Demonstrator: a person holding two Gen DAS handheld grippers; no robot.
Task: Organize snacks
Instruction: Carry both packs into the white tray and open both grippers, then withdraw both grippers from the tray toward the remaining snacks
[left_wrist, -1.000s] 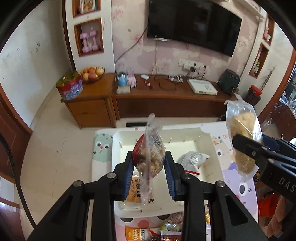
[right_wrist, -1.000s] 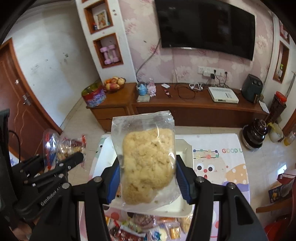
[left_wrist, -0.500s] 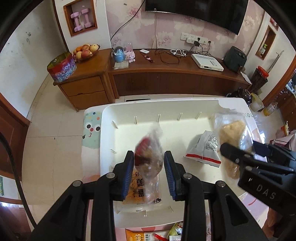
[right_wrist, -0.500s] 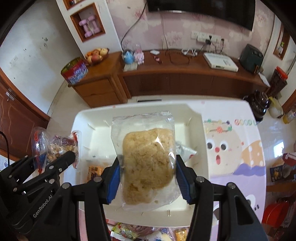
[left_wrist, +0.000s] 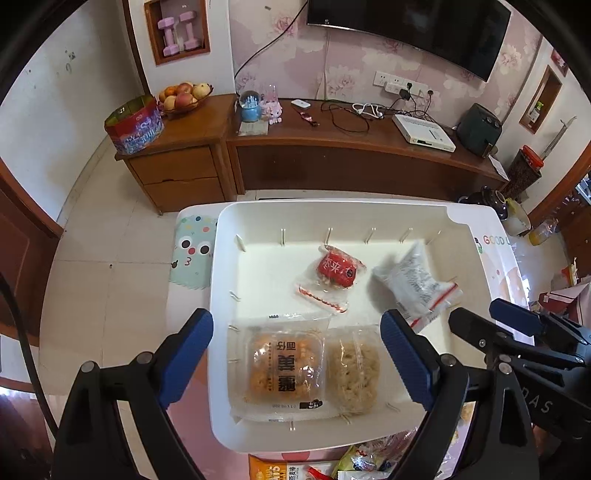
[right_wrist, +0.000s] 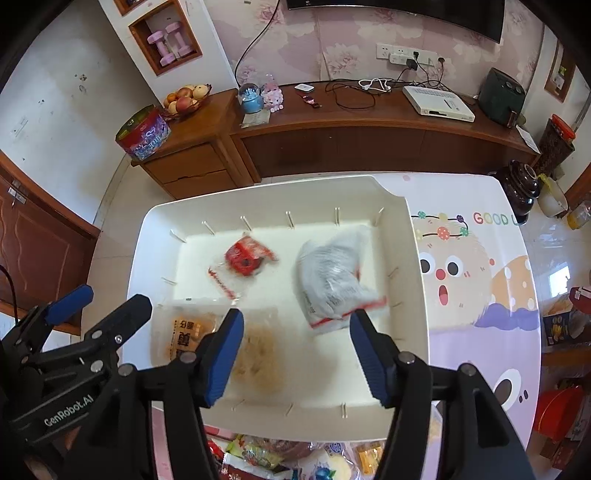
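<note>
**Both grippers spread wide above the white tray**

The left gripper (left_wrist: 297, 358) hangs over the near edge of the white tray (left_wrist: 221, 258), tilted downward, blue pads apart and holding nothing. The right gripper (right_wrist: 297, 352) hovers beside it in the same pose, likewise spread and empty. Inside the tray, the orange cake packet (left_wrist: 282, 369) and pale floss bun (left_wrist: 354, 376) lie side by side by the near wall; the red snack packet (left_wrist: 334, 275) sits mid-tray, the silver pouch (left_wrist: 415, 282) toward the right wall.
</note>
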